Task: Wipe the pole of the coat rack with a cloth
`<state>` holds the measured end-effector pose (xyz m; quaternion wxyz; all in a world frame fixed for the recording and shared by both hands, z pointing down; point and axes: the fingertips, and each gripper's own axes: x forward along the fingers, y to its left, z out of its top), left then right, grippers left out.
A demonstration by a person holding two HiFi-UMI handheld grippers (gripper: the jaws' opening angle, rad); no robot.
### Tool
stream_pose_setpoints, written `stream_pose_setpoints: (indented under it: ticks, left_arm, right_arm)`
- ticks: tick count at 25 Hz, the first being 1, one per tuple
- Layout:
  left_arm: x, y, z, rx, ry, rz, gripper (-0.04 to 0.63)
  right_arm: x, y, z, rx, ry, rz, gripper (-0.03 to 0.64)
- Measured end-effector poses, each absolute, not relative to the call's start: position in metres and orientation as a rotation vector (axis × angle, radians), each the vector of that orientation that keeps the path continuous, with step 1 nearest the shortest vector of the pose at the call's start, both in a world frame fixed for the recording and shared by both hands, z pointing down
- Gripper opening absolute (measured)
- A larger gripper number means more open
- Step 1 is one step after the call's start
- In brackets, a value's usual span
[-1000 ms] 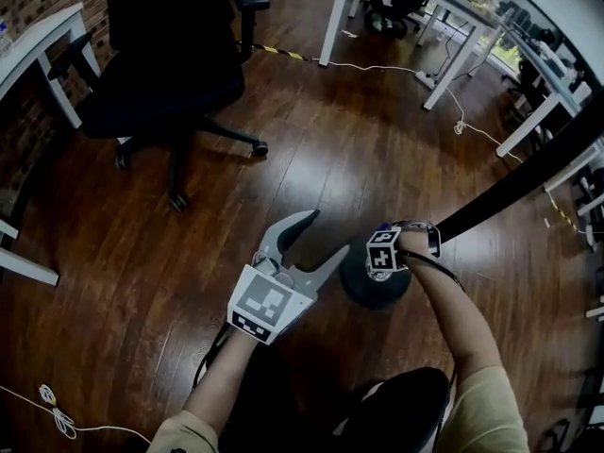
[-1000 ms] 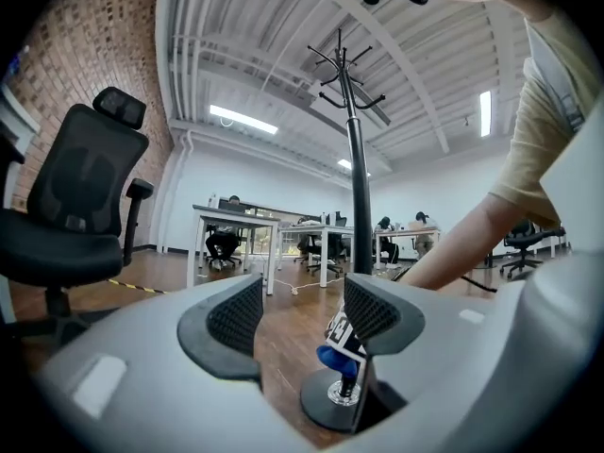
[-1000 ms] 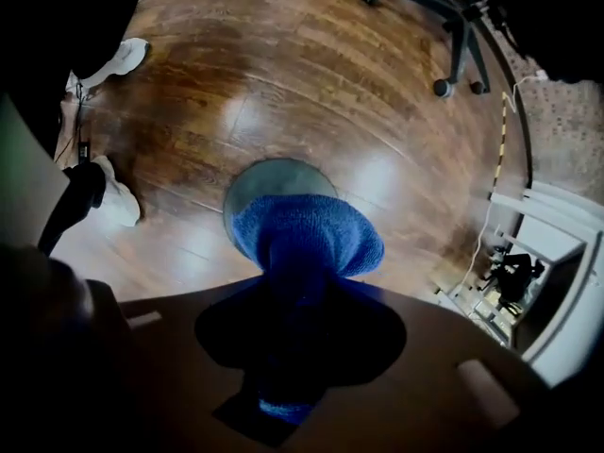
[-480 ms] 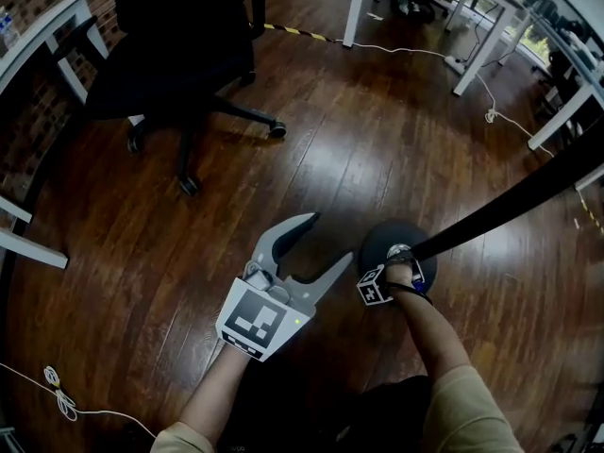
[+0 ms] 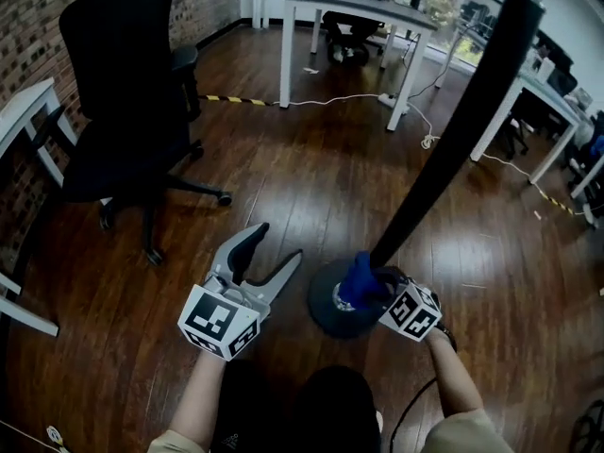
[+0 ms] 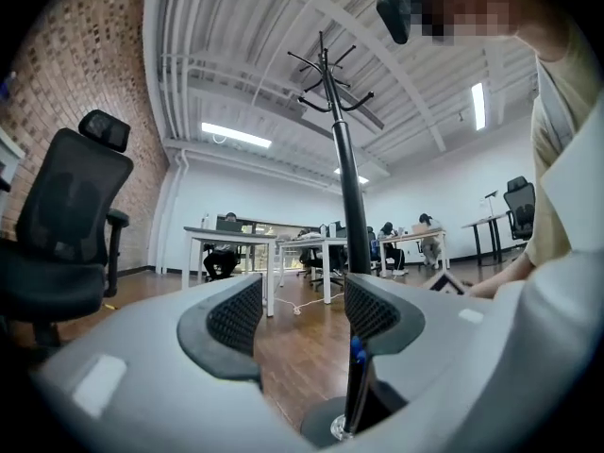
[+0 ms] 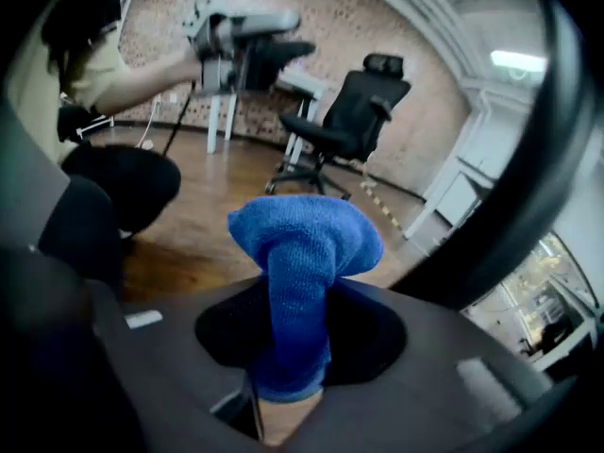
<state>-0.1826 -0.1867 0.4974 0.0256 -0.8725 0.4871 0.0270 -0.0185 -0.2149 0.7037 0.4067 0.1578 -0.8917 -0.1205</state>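
The coat rack's black pole rises from a round dark base on the wood floor. My right gripper is shut on a blue cloth, which sits against the foot of the pole just above the base. In the right gripper view the bunched cloth stands up between the jaws, with the pole close on the right. My left gripper hovers open and empty left of the base. Past its fingers, the left gripper view shows the whole pole up to its hooks.
A black office chair stands at the back left beside a white desk. White tables and floor cables lie further back. The person's knee is just behind the base.
The head view has tilted up, so more of the pole shows. My right gripper stays low at the pole's foot and the blue cloth now shows plainly. The left gripper drifted a little left, still open.
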Motion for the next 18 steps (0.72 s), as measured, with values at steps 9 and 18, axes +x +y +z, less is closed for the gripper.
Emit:
stream_pose_setpoints:
  ticks: [9, 18]
  left_arm:
    - [-0.072, -0.205, 0.404, -2.777, 1.216, 0.208, 0.252]
    - [-0.019, -0.196, 0.376, -2.83, 1.064, 0.248, 0.253]
  right_arm:
    - [0.09, -0.262, 0.314, 0.811, -2.835, -0.625, 0.143]
    - [0.071, -0.298, 0.142, 0.409, -3.154, -0.567, 0.143]
